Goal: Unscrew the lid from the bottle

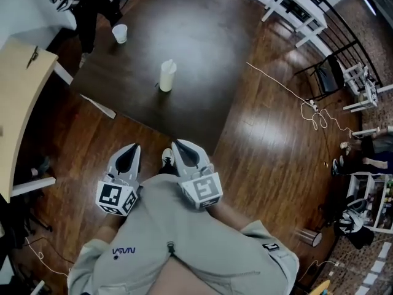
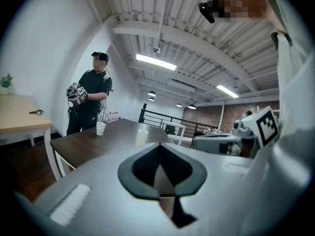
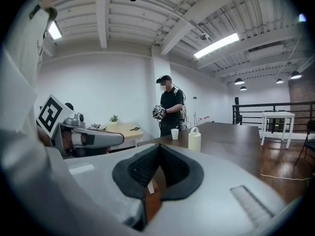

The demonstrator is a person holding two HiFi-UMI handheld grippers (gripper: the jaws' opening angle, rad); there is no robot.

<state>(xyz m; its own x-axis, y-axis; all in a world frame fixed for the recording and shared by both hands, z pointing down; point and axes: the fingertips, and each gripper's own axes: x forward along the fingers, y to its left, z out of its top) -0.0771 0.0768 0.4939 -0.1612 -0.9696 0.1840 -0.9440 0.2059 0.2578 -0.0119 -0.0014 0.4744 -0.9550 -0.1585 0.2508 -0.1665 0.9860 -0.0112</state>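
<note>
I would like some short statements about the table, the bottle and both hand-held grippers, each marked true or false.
1. The bottle stands upright on the dark table. True.
2. The left hand-held gripper is closed on the bottle. False: it is shut on nothing, away from the table.
3. The right hand-held gripper has its jaws together, with nothing between them. True.
4. The white cup lies on the floor. False: it stands on the table, near a corner.
</note>
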